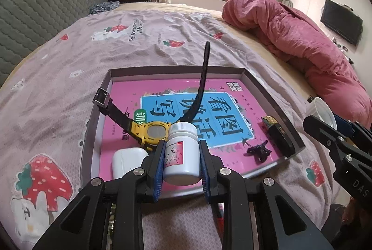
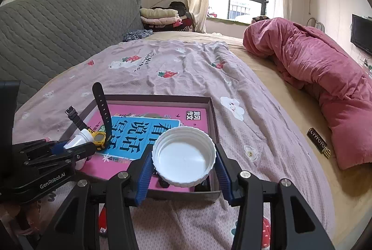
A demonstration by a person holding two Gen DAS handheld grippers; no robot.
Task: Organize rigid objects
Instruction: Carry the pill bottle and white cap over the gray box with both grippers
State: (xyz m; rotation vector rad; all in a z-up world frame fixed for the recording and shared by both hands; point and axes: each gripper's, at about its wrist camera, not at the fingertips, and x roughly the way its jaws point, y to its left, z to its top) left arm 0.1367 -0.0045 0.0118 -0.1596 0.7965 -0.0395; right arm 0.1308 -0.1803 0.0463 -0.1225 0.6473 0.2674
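My left gripper (image 1: 181, 147) is shut on a white pill bottle (image 1: 181, 154) with a pink label, held above the near edge of a shallow grey box (image 1: 102, 119) lined with a pink and blue book cover. My right gripper (image 2: 183, 154) is shut on a wide white ribbed jar lid (image 2: 183, 157), open side up, over the box's near right corner (image 2: 215, 124). In the box lie a yellow watch (image 1: 153, 133) with black straps, a white earbud case (image 1: 127, 160), a small black clip (image 1: 259, 151) and a dark rectangular lighter (image 1: 277, 133).
The box sits on a bed with a lilac strawberry-print sheet (image 1: 58, 91). A rolled pink duvet (image 2: 325, 78) lies along the right side, with a small dark object (image 2: 318, 143) beside it. A grey quilted headboard (image 2: 58, 36) is at the left.
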